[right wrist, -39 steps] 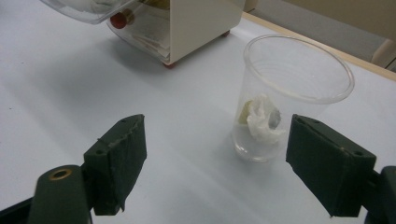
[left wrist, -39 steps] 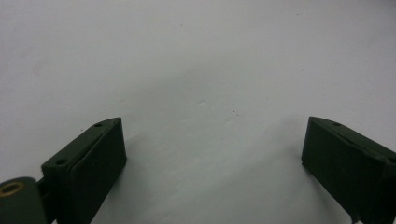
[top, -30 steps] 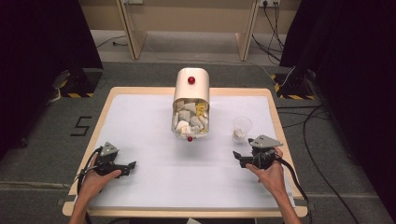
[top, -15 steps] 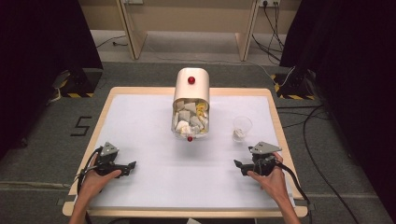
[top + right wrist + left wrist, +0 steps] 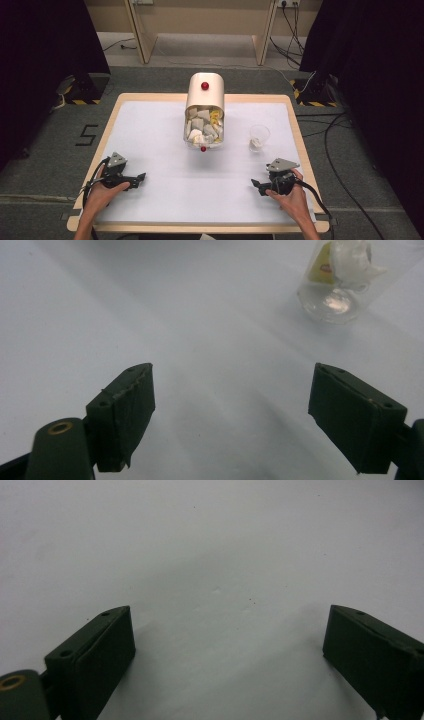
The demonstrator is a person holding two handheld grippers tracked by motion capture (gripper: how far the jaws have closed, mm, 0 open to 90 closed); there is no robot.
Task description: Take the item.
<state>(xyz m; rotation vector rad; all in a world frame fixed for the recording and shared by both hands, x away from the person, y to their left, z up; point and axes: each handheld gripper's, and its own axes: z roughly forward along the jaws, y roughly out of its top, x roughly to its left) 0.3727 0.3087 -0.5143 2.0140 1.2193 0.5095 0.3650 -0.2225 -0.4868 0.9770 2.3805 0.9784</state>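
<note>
A beige round-topped container (image 5: 205, 97) with a red knob stands at the middle back of the table. Its front part holds several white and yellow packets (image 5: 203, 129). To its right stands a clear plastic cup (image 5: 259, 137) (image 5: 334, 295) with a tea bag inside. My left gripper (image 5: 140, 177) (image 5: 227, 630) rests near the front left, open, over bare table. My right gripper (image 5: 256, 185) (image 5: 232, 385) sits near the front right, open and holding nothing, with the cup ahead of it to the right.
The white table top (image 5: 160, 150) has a wooden rim. Cables (image 5: 332, 135) trail on the grey floor to the right. Dark curtains hang on both sides, and wooden legs (image 5: 145, 30) stand behind the table.
My right gripper has drawn back from the cup toward the table's front edge. The left gripper has stayed in place.
</note>
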